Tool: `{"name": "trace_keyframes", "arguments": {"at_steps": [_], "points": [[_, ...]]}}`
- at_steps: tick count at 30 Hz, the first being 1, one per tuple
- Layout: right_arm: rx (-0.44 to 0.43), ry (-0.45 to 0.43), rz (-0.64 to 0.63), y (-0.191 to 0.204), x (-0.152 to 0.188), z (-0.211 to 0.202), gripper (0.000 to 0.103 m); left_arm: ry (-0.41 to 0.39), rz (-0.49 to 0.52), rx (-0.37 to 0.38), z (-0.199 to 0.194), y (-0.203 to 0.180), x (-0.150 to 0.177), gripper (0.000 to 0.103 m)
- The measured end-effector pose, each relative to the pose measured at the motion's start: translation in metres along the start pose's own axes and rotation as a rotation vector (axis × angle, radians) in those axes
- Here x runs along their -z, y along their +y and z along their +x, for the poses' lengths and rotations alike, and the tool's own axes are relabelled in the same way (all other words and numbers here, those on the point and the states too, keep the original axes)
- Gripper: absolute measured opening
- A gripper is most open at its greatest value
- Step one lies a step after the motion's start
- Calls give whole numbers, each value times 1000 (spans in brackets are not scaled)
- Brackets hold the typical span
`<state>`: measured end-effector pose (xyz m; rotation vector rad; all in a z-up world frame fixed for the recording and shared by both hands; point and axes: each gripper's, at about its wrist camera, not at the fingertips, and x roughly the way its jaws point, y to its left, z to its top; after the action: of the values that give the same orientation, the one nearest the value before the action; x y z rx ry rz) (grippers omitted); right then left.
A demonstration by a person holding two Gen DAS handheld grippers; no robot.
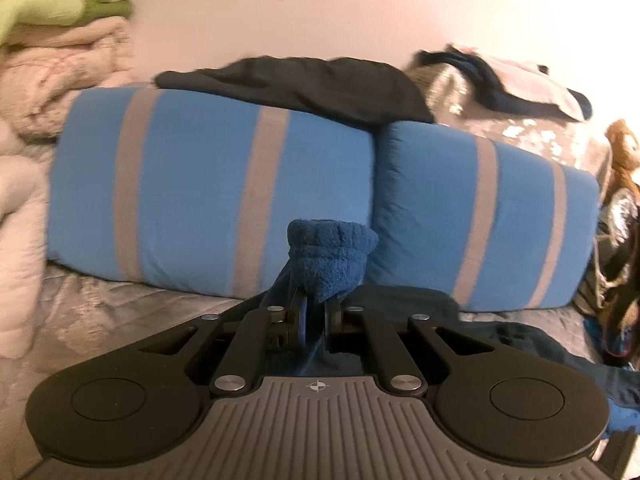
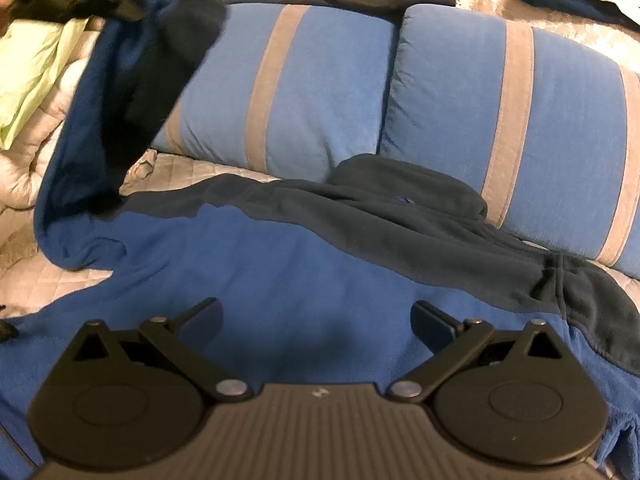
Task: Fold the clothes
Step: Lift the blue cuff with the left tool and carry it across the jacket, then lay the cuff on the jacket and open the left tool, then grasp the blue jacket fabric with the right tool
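A blue fleece jacket (image 2: 280, 280) with dark navy shoulders and collar lies spread on the bed in front of two pillows. My left gripper (image 1: 316, 312) is shut on the cuff of its sleeve (image 1: 332, 256), which bunches up above the pads. In the right wrist view that sleeve (image 2: 120, 92) hangs lifted at the upper left, held by the left gripper (image 2: 120, 4). My right gripper (image 2: 316, 320) hovers low over the jacket's blue body, open wide, nothing between its fingers.
Two blue pillows with grey stripes (image 1: 208, 188) (image 2: 500, 120) lean at the wall, a black garment (image 1: 304, 84) draped on top. Beige and green bedding (image 1: 48, 60) is piled at the left. More clothes (image 1: 520, 80) lie at the right on the grey quilt (image 1: 120, 308).
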<state>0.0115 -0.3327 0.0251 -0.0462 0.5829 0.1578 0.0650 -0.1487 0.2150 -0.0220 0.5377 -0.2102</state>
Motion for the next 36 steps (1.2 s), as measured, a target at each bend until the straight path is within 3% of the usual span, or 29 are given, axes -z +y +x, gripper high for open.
{"name": "trace_keyframes", "arguments": {"at_steps": [6,8,10,13,20,25,36], "points": [[2,6,-18,2,1,2,103,60,79,104,19,-47,-3,10],[4,10,-20,1,2,2,103,97,115,101,27,-62,1,13],[8,18,-20,1,2,4,103,130,135,116,35,-72,7,44],[15,25,-22,1,2,5,103,137,118,180,37,-71,15,53],[31,36,-35,1,3,8,103,176,67,163,27,-31,20,58],[53,26,-80,5,6,7,103,171,64,101,11,7,36,67],[60,-15,-330,34,10,5,103,247,-38,45,1,79,87,71]]}}
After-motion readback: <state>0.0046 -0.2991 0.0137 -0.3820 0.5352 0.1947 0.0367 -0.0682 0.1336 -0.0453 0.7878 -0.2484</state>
